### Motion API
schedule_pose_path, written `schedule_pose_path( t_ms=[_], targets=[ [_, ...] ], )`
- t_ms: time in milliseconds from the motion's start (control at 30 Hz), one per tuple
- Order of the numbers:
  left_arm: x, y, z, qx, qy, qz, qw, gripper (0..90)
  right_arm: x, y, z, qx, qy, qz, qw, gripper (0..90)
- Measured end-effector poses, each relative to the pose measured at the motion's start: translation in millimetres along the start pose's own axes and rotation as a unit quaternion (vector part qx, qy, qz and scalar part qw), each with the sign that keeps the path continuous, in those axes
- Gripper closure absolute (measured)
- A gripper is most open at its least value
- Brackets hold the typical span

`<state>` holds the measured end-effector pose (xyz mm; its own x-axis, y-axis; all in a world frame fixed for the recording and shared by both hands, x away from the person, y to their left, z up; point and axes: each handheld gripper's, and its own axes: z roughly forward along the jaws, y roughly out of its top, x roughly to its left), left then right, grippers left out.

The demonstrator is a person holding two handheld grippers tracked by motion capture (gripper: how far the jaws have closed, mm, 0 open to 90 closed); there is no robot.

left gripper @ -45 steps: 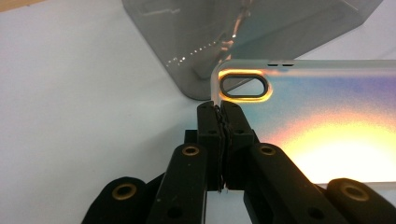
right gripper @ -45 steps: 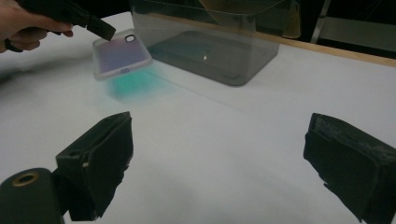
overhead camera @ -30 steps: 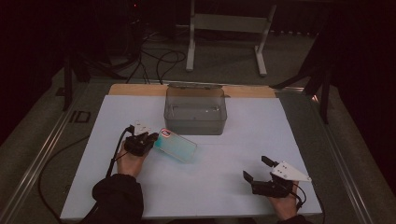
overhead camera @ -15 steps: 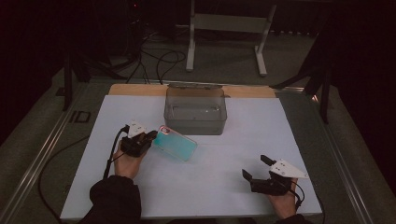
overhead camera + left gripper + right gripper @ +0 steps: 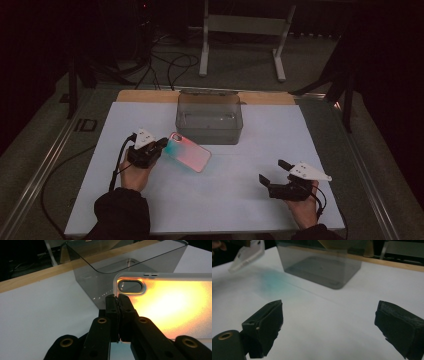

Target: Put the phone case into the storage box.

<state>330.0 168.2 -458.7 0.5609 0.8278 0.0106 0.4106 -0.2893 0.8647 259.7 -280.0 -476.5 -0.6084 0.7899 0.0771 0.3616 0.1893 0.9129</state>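
A translucent phone case (image 5: 189, 151), teal at one end and pink-orange over the rest, hangs tilted just above the white sheet at the left of centre. My left gripper (image 5: 162, 144) is shut on the case's edge beside the camera cutout. In the left gripper view the jaws (image 5: 117, 300) pinch that edge, and the case (image 5: 170, 302) glows orange to their right. My right gripper (image 5: 273, 171) rests low at the front right of the table, open, with nothing between its jaws (image 5: 329, 310). Its view catches the case (image 5: 247, 255) at the upper left.
A smoky clear plastic bin (image 5: 210, 131) stands at the back middle of the white sheet (image 5: 250, 210), close behind the case, and appears in both gripper views (image 5: 100, 272) (image 5: 322, 265). A wooden strip (image 5: 145, 96) edges the far side. A metal stand (image 5: 240, 25) and cables lie beyond.
The case has tilted in the left gripper, so it now looks pink where it looked teal. Both hands have stayed about where they were.
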Motion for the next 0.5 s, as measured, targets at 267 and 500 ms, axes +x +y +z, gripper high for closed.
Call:
schedule_pose_path(
  t_ms=[267,500],
  targets=[
    [-3.2,3.2,-2.6,-0.005,-0.002,0.012,0.9999,89.0,3.0,23.4,12.5,0.024,0.015,-0.006,0.9996,8.0],
    [-5.1,4.6,-4.0,-0.012,-0.002,0.016,0.9998,89.0,3.9,38.2,20.9,0.028,0.034,0.003,0.999,8.0]
  ],
)
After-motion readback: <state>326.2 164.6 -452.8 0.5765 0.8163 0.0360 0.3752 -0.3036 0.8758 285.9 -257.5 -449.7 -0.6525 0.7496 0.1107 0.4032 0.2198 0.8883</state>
